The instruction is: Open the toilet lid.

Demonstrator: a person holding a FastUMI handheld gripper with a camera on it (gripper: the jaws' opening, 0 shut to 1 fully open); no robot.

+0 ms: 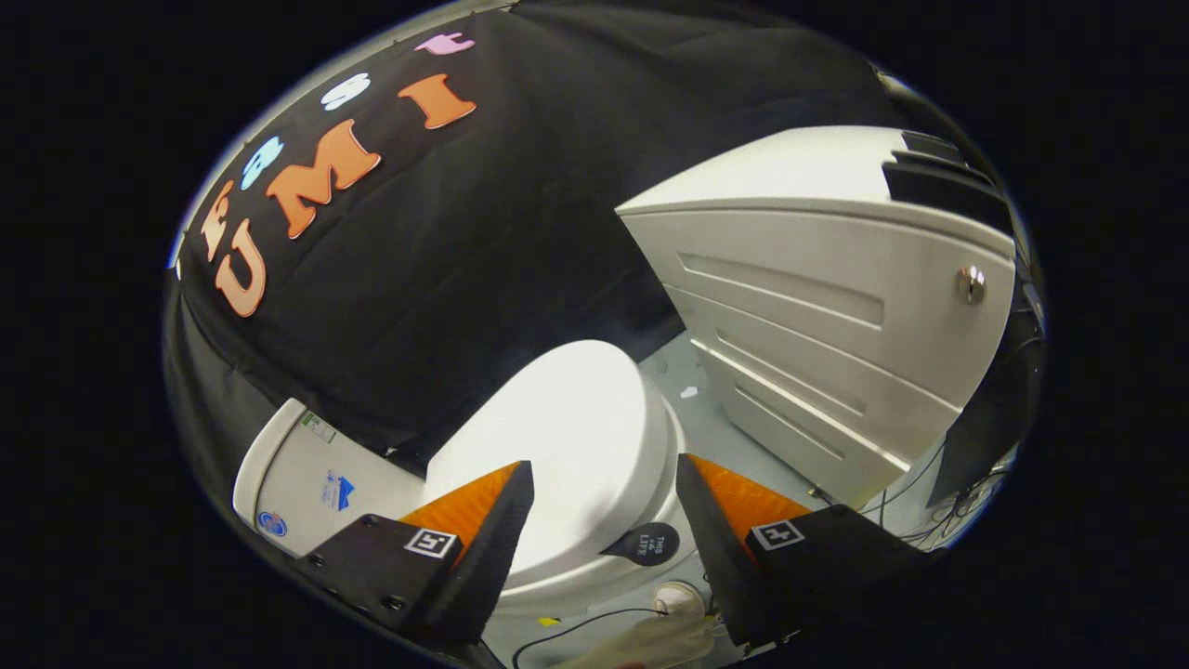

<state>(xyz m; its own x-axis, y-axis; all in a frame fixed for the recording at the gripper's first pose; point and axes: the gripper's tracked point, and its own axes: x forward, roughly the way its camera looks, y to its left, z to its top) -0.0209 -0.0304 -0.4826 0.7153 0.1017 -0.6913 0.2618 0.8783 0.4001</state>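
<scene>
Black cloth wall (483, 251) covers the upper left and centre of the frame, draped down behind the toilet. White cabinet (817, 325) takes the right side, its front panelled with raised horizontal strips, a round metal knob (972, 283) near its right edge. Toilet sits lower centre: white toilet lid (567, 437) lies closed and flat on the bowl, glossy, with a small dark teardrop tab (647, 544) at the rim nearest the fingers. Cistern (297, 483) at lower left of the frame, touching the cloth, small stickers on its surface. Pale floor (687, 381) shows between toilet and cabinet, with a small white scrap on it. Thin dark cables (920, 520) trail at the cabinet's base, lower right. Gripper (604, 530) hangs over the lid's near edge, fingers spread wide, nothing between them but the lid below; contact with the lid cannot be told.
</scene>
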